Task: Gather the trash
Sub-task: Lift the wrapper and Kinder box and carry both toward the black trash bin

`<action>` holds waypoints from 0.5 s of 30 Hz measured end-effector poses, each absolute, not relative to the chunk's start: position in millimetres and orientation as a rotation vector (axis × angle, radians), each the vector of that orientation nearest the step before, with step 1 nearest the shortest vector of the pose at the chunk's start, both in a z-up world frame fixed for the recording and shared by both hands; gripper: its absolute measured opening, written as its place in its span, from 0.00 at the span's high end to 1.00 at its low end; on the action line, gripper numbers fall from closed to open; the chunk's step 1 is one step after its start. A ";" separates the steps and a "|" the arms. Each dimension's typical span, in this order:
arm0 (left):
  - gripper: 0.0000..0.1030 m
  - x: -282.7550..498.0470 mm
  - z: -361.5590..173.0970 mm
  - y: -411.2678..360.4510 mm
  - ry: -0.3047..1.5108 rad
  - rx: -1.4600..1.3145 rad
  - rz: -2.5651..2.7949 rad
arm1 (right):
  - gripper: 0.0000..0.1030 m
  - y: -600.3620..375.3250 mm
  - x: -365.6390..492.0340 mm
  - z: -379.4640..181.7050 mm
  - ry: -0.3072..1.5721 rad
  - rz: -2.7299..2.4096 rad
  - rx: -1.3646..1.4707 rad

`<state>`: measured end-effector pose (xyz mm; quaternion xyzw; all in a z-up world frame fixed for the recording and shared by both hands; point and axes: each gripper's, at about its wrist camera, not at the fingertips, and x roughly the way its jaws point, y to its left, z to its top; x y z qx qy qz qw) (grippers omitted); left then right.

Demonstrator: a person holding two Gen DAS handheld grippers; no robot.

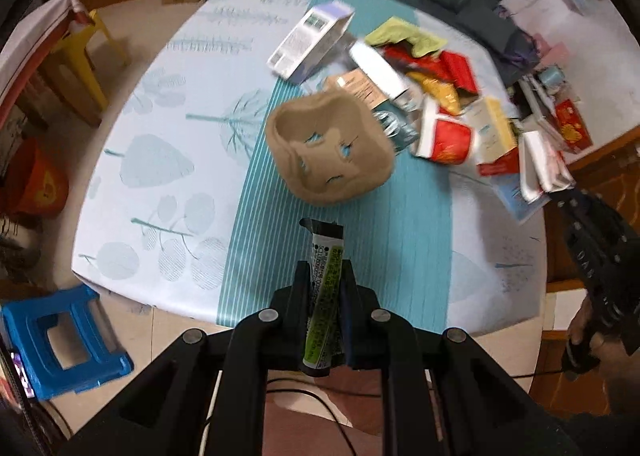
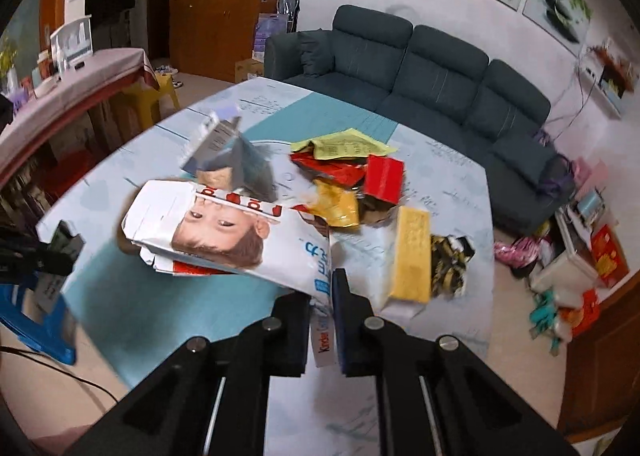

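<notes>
My left gripper [image 1: 324, 276] is shut on a black and green wrapper [image 1: 325, 296] and holds it above the near part of the table [image 1: 168, 160]. A brown pulp cup carrier [image 1: 330, 150] lies just beyond it. My right gripper [image 2: 322, 292] is shut on a white Kinder box [image 2: 224, 232] with a boy's face, held above the table [image 2: 160, 296]. In the left wrist view that box [image 1: 540, 164] and the right gripper [image 1: 560, 194] show at the right edge. The left gripper [image 2: 52, 252] shows at the left of the right wrist view.
A heap of trash lies at the table's far right: a white and purple box [image 1: 310, 42], a yellow-green paper [image 1: 408, 36], red wrappers [image 1: 452, 138], a yellow box [image 2: 412, 256]. A blue stool [image 1: 64, 340] stands at the near left. A dark sofa [image 2: 420, 72] stands behind the table.
</notes>
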<state>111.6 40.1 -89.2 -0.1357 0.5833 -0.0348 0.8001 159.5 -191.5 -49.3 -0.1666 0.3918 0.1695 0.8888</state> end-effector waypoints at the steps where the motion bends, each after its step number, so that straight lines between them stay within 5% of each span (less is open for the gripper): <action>1: 0.89 110.6 -84.1 40.2 1.244 -0.278 -0.094 | 0.90 -187.7 152.9 -45.6 0.817 0.347 -0.334; 15: 0.89 51.1 -52.2 89.2 1.144 -0.151 -0.282 | 0.90 -122.9 55.2 -16.9 0.879 0.230 -0.182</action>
